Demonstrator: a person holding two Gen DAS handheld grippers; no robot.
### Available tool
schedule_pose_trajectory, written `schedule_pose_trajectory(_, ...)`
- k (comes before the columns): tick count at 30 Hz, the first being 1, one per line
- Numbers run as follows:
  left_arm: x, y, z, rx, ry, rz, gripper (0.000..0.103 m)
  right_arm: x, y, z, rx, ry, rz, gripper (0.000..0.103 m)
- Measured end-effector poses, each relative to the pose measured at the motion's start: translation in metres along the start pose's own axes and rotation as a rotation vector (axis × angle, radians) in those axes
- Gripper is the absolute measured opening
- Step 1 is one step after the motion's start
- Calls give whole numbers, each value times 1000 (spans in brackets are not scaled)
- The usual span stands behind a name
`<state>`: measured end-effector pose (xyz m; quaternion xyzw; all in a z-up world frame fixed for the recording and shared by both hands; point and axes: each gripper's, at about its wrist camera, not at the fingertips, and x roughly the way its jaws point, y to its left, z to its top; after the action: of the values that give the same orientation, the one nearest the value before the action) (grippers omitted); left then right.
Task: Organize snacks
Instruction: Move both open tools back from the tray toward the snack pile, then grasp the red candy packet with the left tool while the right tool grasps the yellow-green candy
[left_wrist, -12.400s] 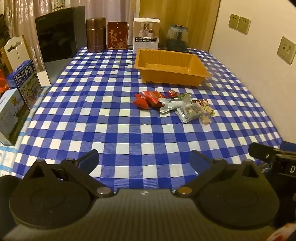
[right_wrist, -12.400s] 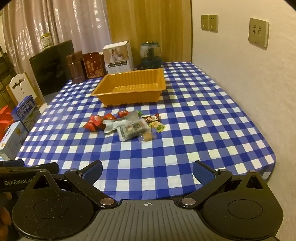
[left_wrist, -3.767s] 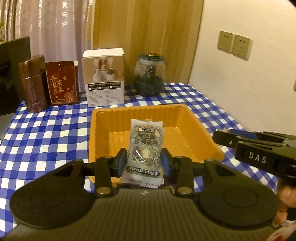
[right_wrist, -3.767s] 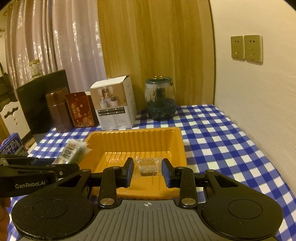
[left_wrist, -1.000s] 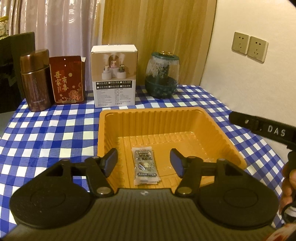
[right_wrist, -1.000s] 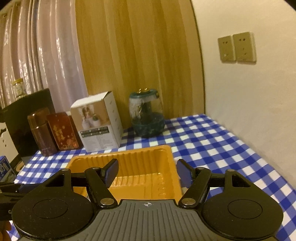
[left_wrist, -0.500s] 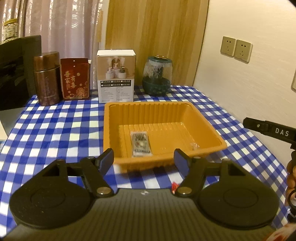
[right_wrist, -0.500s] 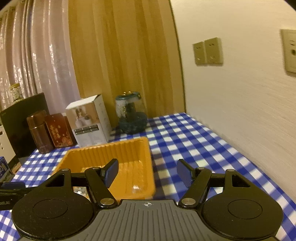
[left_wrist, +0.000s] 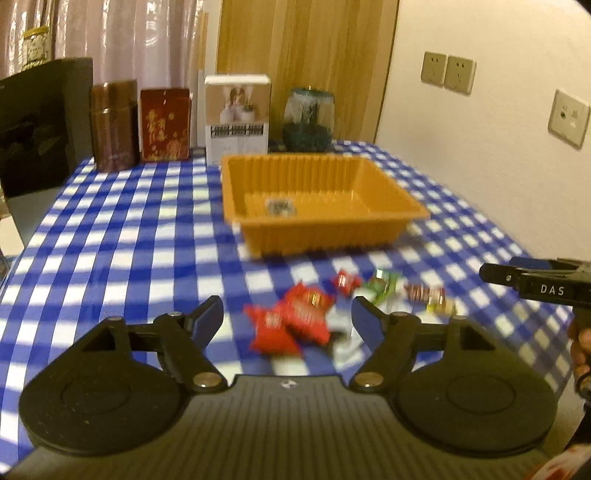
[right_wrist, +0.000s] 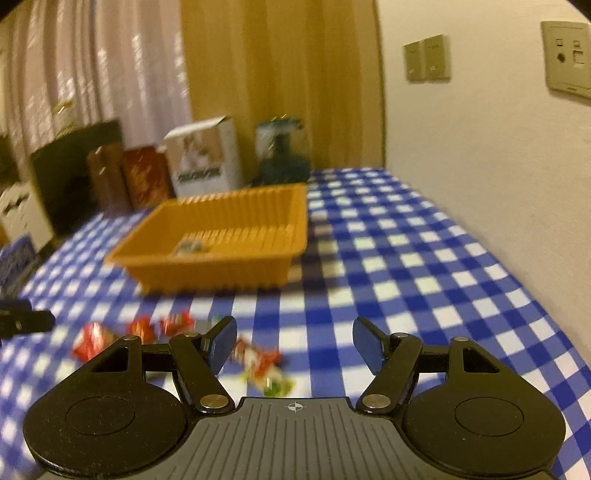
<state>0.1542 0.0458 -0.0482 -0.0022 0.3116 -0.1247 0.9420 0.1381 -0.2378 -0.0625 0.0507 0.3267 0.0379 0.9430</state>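
The left gripper (left_wrist: 287, 318) hangs above the tabletop (left_wrist: 122, 236), which has a blue and white checked cloth. Its fingers (left_wrist: 207, 320) are apart and are opening at this moment; nothing is pressed between them. In the lower middle of the left view, between and just beyond the fingers, lies a heap of snacks (left_wrist: 295, 321): red packets, and to the right of them some small green and brown sweets. All are blurred, so I cannot read the wrappers.

The orange tray (left_wrist: 325, 236) stands in the middle of this view, beyond the snacks and apart from them. One small packet (left_wrist: 280, 206) lies flat on its floor, near the left wall.

The right gripper (right_wrist: 294, 344) has its fingers (right_wrist: 222, 344) spread as well and grips nothing. In the right view the tray (right_wrist: 221, 269) is in the middle left, and the snacks (right_wrist: 255, 360) lie in the lower left, partly behind the left finger.

At the back of the tabletop, in the upper middle of the left view, stand a brown canister (left_wrist: 112, 123), a red box (left_wrist: 165, 123), a white box (left_wrist: 237, 118) and a glass jar (left_wrist: 308, 120). The right gripper shows also at the right edge of the left view (left_wrist: 535, 282), with a part of the person's hand (left_wrist: 581, 345) below it.
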Motion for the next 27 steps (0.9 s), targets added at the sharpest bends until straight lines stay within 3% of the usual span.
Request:
schedule_pose_trajectory(7, 8, 11, -27, 25, 53, 2, 74, 13, -4, -26, -67, 67, 19, 70)
schedule_pose_trajectory(15, 31, 14, -24, 49, 73, 13, 71, 33, -6, -24, -61, 91, 33, 69)
schedule_pose_trajectory(22, 47, 21, -22, 34, 83, 24, 69, 54, -5, -30, -141, 133, 50, 69)
schedule_pose_trajectory(25, 51, 21, -21, 38, 87, 23, 69, 62, -3, -28, -160, 127, 81, 65)
schedule_pose_trajectory(27, 54, 22, -20, 38, 89, 24, 68, 66, -1, -26, -171, 120, 97, 57)
